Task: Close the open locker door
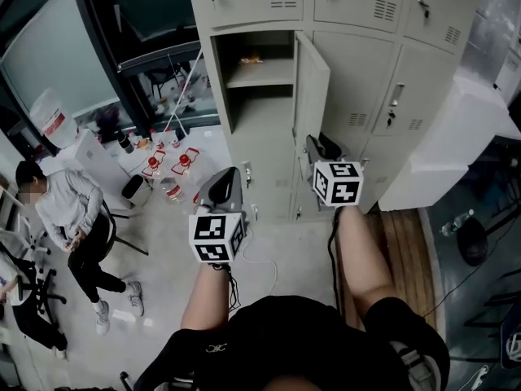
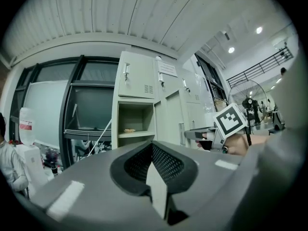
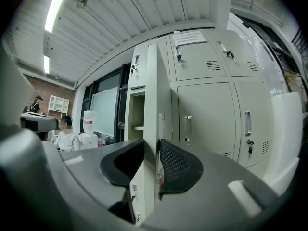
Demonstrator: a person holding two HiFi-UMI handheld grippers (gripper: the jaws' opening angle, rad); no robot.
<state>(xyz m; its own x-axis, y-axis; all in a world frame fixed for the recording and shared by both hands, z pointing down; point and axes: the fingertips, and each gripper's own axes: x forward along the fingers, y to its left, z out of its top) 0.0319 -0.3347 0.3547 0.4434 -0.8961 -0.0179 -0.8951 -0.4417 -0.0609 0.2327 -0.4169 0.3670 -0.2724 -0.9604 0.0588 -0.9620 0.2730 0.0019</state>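
Right of the open compartment (image 1: 252, 96): locker door (image 1: 312, 80) is standing swung out | right hand-held gripper (image 3: 152, 150) is clamping its free edge | left hand-held gripper (image 2: 153, 150) is hanging clenched, empty | judging: door is looking light, stiff, smooth; free-edge pinch is suiting.

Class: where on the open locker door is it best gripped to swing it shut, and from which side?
On the door, its free vertical edge, approached edge-on from the front: the thin panel stands swung out, slim enough to straddle, as the right gripper does.
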